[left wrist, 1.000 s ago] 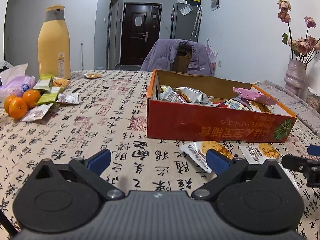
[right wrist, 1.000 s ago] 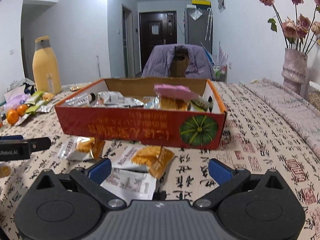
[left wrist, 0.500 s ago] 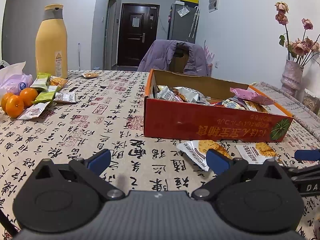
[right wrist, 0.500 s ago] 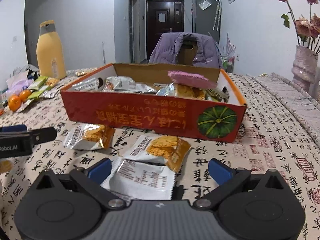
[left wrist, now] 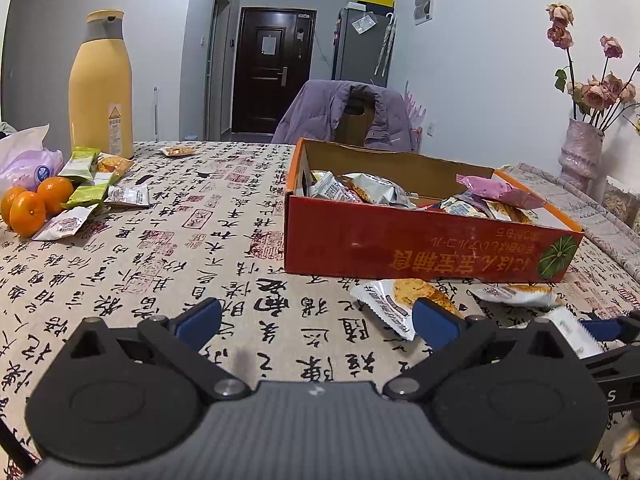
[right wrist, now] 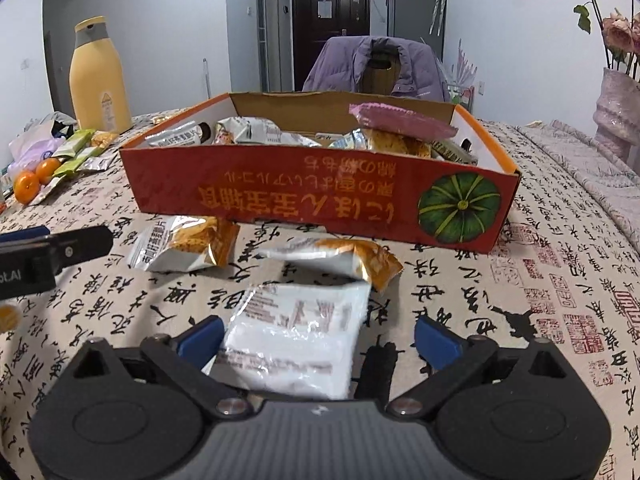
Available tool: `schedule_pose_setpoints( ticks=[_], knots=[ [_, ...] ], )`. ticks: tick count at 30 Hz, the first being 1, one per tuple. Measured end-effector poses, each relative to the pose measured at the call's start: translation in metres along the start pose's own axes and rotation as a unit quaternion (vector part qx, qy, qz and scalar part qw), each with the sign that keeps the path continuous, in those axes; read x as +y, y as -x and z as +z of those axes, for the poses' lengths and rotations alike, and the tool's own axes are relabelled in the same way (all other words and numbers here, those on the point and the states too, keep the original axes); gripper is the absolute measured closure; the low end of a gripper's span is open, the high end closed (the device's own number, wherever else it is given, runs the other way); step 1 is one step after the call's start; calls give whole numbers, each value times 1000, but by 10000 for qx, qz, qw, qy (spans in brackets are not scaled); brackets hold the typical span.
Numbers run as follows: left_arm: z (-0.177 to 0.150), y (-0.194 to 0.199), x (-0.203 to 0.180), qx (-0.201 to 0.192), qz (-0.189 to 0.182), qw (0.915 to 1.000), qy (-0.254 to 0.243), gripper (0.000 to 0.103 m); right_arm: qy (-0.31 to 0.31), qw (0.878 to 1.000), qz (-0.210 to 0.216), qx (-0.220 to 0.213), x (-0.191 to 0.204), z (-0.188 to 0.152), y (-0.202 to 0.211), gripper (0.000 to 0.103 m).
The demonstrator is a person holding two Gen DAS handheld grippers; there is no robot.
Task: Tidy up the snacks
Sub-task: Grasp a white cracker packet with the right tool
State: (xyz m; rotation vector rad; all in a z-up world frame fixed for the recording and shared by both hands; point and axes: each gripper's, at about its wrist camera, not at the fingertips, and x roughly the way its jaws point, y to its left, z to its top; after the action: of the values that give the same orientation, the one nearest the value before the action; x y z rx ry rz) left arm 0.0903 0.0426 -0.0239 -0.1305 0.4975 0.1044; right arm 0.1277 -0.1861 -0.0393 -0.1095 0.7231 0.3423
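Observation:
A red cardboard box (right wrist: 320, 196) (left wrist: 420, 240) holds several snack packets. Three packets lie on the table in front of it: a white one (right wrist: 296, 340) between the spread fingers of my right gripper (right wrist: 318, 334), an orange-and-white one (right wrist: 340, 254) just beyond it, and another (right wrist: 184, 244) to the left. My right gripper is open, its jaws either side of the white packet without closing on it. My left gripper (left wrist: 316, 320) is open and empty, low over the tablecloth, with a packet (left wrist: 396, 304) just ahead of its right finger.
More packets (left wrist: 92, 184) and tangerines (left wrist: 32, 208) lie at the far left beside a tall yellow bottle (left wrist: 100, 88). A vase of flowers (left wrist: 580, 156) stands at the right. A chair with a purple jacket (left wrist: 344, 116) is behind the table.
My right gripper has dropped and moved forward, so the white packet now lies between its fingers. My left gripper has shifted slightly and stays open.

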Motion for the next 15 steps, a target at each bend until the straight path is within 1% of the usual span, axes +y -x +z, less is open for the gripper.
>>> schedule_pose_setpoints(
  ticks=[3,6,7,8,9,10,11,15],
  knots=[
    [0,0,0,-2,3,10000,-2,0,57,10000,8,-17,2,-1,0,7],
    [0,0,0,-6,5,10000,4,0,89,9999,87,-77,3,-2,3,17],
    [0,0,0,-6,5,10000,4,0,91,9999,106,-102,4,-2,4,22],
    [0,0,0,-4,4,10000,3,0,94,9998,122,-129,4,-2,5,32],
    [0,0,0,-5,7,10000,3,0,96,9997,149,-156,4,-2,6,37],
    [0,0,0,-5,5,10000,3,0,93,9997,170,-180,4,-2,8,49],
    [0,0,0,-5,4,10000,2,0,83,9996,184,-196,4,-2,9,56],
    [0,0,0,-9,7,10000,0,0,8,9993,271,-250,0,-4,12,62]
  ],
)
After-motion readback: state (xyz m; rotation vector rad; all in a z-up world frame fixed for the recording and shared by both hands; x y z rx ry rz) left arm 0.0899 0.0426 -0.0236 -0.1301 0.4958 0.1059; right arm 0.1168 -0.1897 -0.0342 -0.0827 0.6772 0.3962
